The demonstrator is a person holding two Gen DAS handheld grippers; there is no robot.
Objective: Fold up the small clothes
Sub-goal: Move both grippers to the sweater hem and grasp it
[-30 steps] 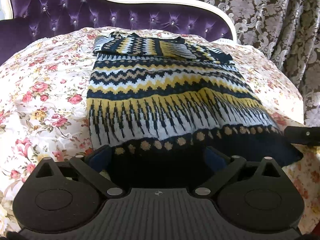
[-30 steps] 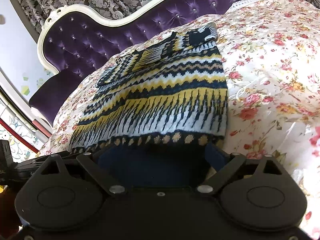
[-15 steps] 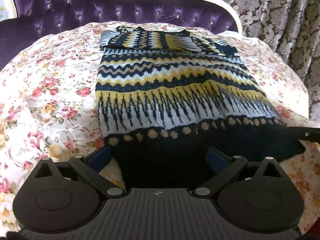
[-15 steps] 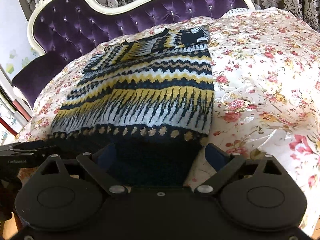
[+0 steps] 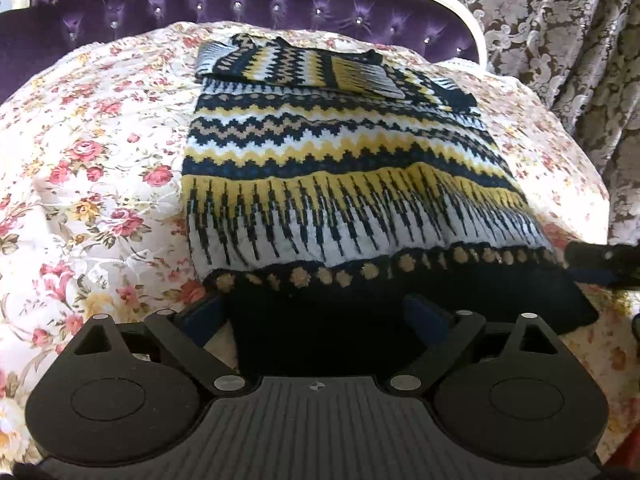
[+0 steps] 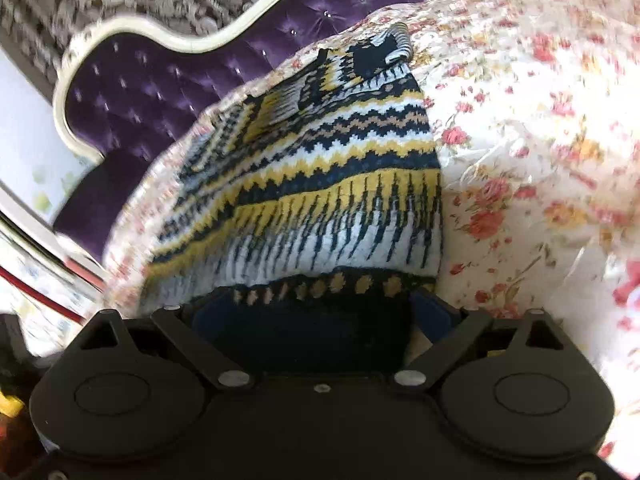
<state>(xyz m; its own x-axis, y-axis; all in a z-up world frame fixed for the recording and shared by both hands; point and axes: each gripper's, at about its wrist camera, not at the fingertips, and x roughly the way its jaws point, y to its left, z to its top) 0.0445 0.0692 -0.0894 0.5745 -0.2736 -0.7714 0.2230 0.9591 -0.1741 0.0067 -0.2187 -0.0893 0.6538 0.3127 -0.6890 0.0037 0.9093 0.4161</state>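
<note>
A knitted sweater (image 5: pixel 340 184) with navy, yellow, white and tan zigzag bands lies flat on the floral bedspread (image 5: pixel 92 184), sleeves folded across its far end. Its dark navy hem (image 5: pixel 320 320) faces me. My left gripper (image 5: pixel 316 314) straddles the hem's left part; its jaws are wide and closing, and a strip of bedspread shows beside the left pad (image 5: pixel 200 314). My right gripper (image 6: pixel 316 314) straddles the hem's right corner (image 6: pixel 320 320) in a blurred view, jaws wide. A finger of the right gripper (image 5: pixel 600 264) shows at the hem's right end.
A purple tufted headboard (image 5: pixel 200 4) with a cream frame stands behind the sweater. Patterned curtains (image 5: pixel 560 40) hang at the back right. The bed drops off at the left in the right wrist view, where a red-edged floor strip (image 6: pixel 52 300) shows.
The left wrist view has crept forward and tipped down over the hem. The right wrist view swung level half a second ago, has tilted back, and is now blurred by motion.
</note>
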